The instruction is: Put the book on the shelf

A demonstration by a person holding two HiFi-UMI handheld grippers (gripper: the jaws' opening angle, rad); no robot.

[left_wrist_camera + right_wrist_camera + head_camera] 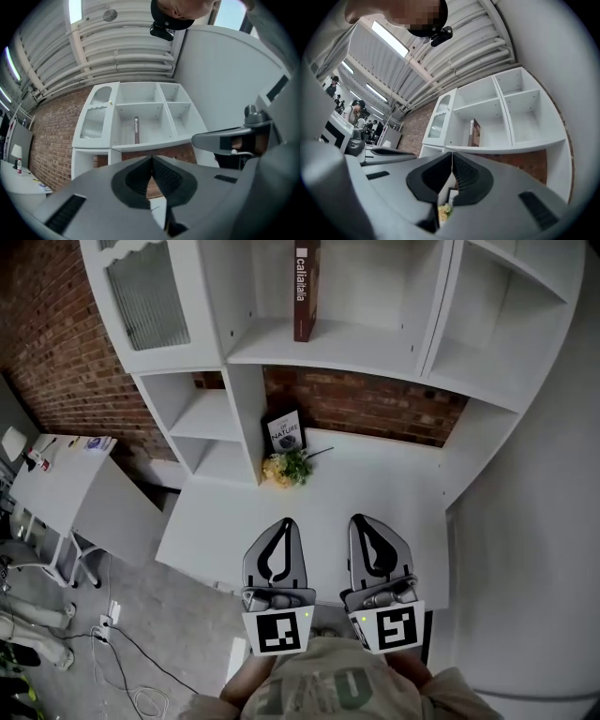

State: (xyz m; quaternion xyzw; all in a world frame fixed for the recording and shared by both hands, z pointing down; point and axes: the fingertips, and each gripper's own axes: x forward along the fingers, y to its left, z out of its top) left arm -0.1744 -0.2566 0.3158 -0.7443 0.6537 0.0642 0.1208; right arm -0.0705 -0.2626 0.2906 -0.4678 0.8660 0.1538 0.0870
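Observation:
A dark red book (305, 287) stands upright on the white shelf (347, 351), against the left wall of the middle compartment. The same book (136, 130) shows in the left gripper view, and the book (475, 132) also shows in the right gripper view. My left gripper (287, 521) hovers over the near edge of the white desk with its jaws closed together and nothing between them. My right gripper (359, 518) hangs beside it, also shut and empty. Both are well short of the shelf. The left gripper (152, 159) and the right gripper (452, 157) each point up toward the shelf unit.
A small black book (284, 431) leans against the shelf's upright on the desk (394, 493), with a yellow flower bunch (289, 468) in front of it. A glass-fronted cabinet door (145, 296) is at upper left. A white side table (66, 488) and floor cables (122, 652) lie left.

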